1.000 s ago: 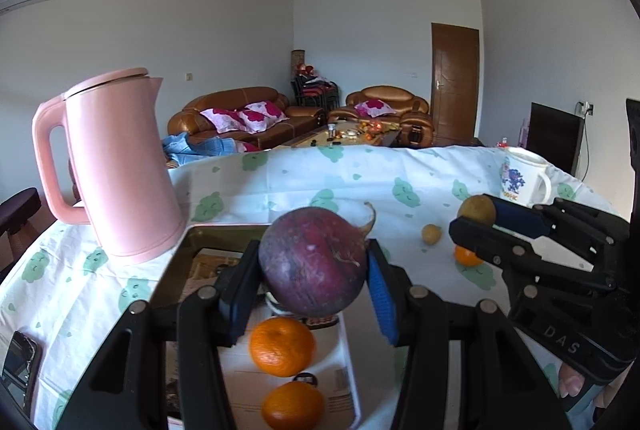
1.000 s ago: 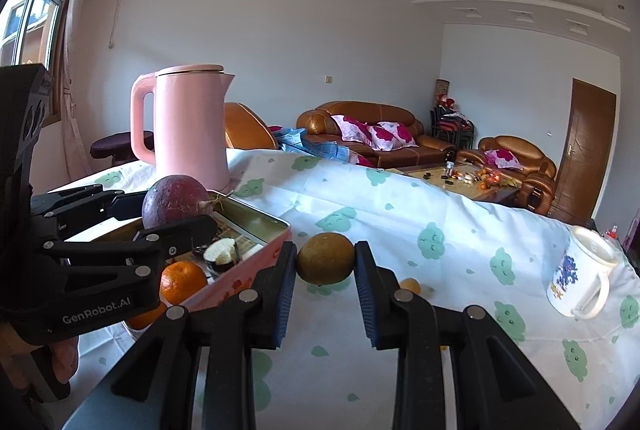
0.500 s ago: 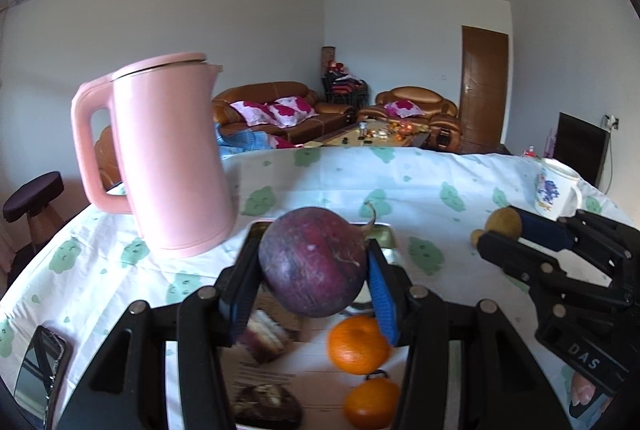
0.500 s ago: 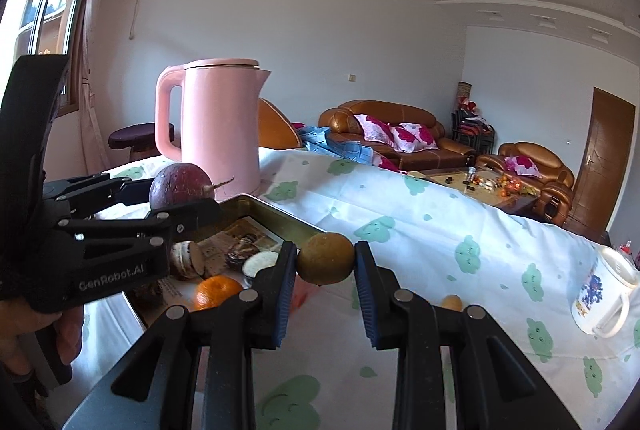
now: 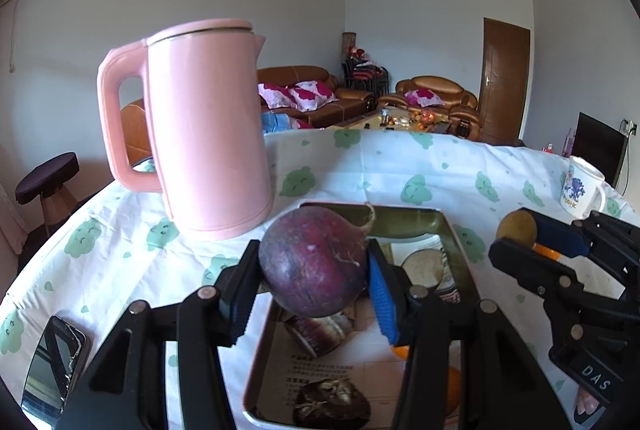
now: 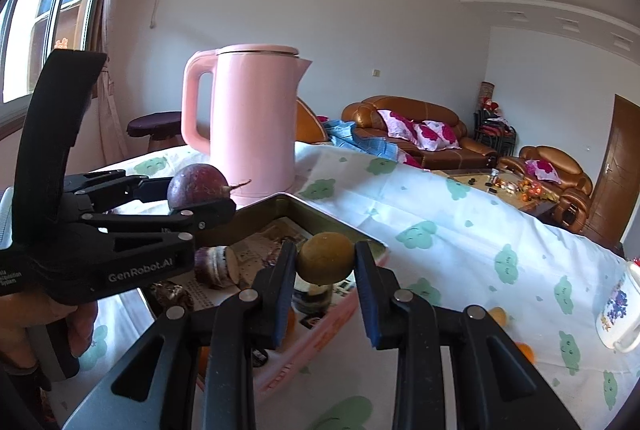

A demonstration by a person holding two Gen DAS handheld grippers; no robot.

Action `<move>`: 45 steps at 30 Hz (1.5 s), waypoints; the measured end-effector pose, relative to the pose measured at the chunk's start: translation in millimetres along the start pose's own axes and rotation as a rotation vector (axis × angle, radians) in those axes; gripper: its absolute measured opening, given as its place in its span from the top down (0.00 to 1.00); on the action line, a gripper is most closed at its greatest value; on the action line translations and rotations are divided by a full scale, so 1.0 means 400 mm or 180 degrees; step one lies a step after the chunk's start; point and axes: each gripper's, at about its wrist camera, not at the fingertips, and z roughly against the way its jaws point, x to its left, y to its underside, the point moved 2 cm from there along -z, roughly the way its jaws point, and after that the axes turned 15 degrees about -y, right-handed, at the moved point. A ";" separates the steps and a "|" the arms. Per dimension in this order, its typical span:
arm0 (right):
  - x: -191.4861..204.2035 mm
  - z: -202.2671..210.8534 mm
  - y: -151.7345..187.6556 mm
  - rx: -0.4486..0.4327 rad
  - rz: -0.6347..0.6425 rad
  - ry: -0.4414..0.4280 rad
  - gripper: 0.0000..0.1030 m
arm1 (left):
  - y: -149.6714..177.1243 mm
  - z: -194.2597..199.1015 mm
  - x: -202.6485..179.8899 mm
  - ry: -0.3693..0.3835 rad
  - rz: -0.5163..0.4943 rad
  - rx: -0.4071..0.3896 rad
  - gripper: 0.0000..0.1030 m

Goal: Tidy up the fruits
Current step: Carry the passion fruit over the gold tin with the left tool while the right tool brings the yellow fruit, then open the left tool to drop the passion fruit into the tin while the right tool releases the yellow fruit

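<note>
My left gripper (image 5: pixel 314 266) is shut on a dark purple passion fruit (image 5: pixel 314 260) and holds it above the far half of a pink-rimmed metal tray (image 5: pixel 420 218). The tray holds cut fruit halves (image 5: pixel 424 264) and oranges (image 5: pixel 454 390) on printed paper. My right gripper (image 6: pixel 325 262) is shut on a small brown-yellow fruit (image 6: pixel 326 258) above the tray's right rim (image 6: pixel 340 226). The right gripper also shows in the left wrist view (image 5: pixel 516 234), and the left gripper in the right wrist view (image 6: pixel 200 189).
A pink kettle (image 5: pixel 204 125) stands on the clouded tablecloth just beyond the tray's left corner. A phone (image 5: pixel 54 370) lies near left. A white mug (image 6: pixel 618 310) stands at the right, with small oranges (image 6: pixel 498 314) loose on the cloth near it.
Both grippers have moved left with their fruits, toward the kettle. The passion fruit is now over the tray's far part; the brown fruit has come from beside the tray to above its rim.
</note>
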 end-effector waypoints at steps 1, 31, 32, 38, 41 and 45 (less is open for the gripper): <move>0.004 -0.007 0.000 0.0012 -0.0001 -0.0022 0.70 | 0.002 -0.003 0.002 -0.0003 -0.0006 0.0016 0.50; 0.045 -0.116 0.012 0.0362 -0.0011 -0.0307 0.70 | 0.024 -0.061 0.009 0.0034 -0.0092 0.0269 0.49; 0.044 -0.116 0.012 0.0366 -0.0021 -0.0323 0.70 | 0.024 -0.060 0.009 0.0028 -0.0087 0.0265 0.49; 0.046 -0.109 0.015 0.0363 -0.0047 -0.0384 0.38 | 0.000 -0.014 0.031 -0.0011 0.0066 0.0082 0.09; 0.051 -0.087 0.014 0.0342 0.0004 -0.0344 0.38 | -0.021 0.030 0.034 -0.0035 0.0109 -0.0107 0.01; 0.021 -0.037 0.020 0.0371 0.0052 -0.0150 0.38 | -0.046 0.067 0.017 0.0043 0.0129 -0.0203 0.00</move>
